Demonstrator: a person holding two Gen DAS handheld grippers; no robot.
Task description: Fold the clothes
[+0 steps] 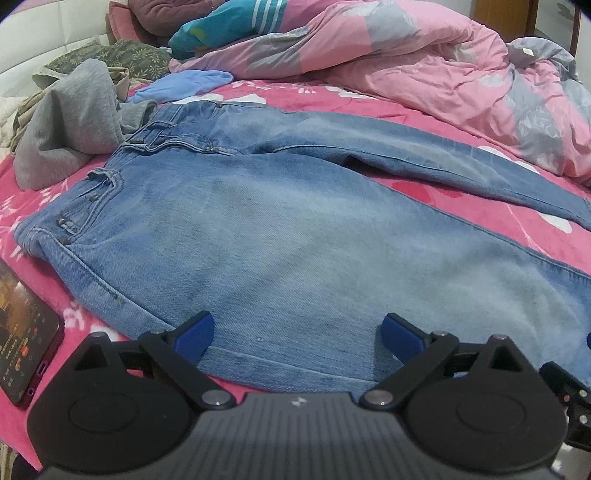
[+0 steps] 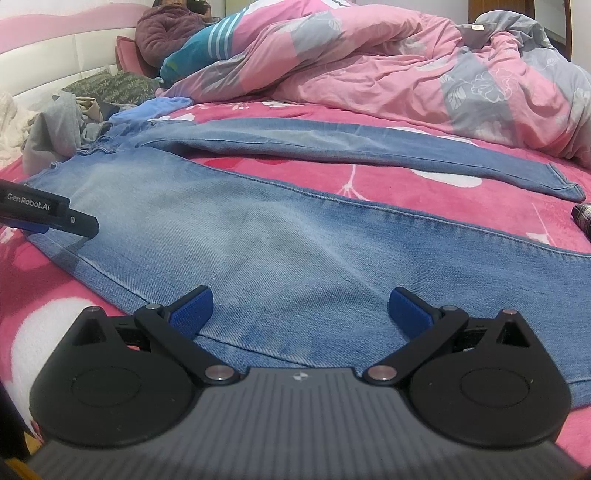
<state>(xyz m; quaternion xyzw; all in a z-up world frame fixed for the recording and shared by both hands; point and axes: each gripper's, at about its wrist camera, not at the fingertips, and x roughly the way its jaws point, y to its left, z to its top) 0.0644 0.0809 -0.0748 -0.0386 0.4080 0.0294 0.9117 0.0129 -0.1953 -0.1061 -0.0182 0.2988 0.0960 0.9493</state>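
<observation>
Light blue jeans (image 1: 280,229) lie spread flat on the pink bed, waistband to the left, both legs running right and parted. My left gripper (image 1: 297,334) is open, its blue pads just above the near edge of the near leg by the hip. My right gripper (image 2: 301,308) is open over the near edge of the same leg (image 2: 295,236), further along it. The left gripper's finger (image 2: 48,216) shows at the left of the right wrist view. Neither gripper holds anything.
A phone (image 1: 26,332) lies on the pink blanket at the near left. A grey garment (image 1: 66,122) and blue cloth (image 1: 184,83) lie by the waistband. A rumpled pink and grey duvet (image 1: 424,62) fills the back. A person (image 2: 166,26) sits by the headboard.
</observation>
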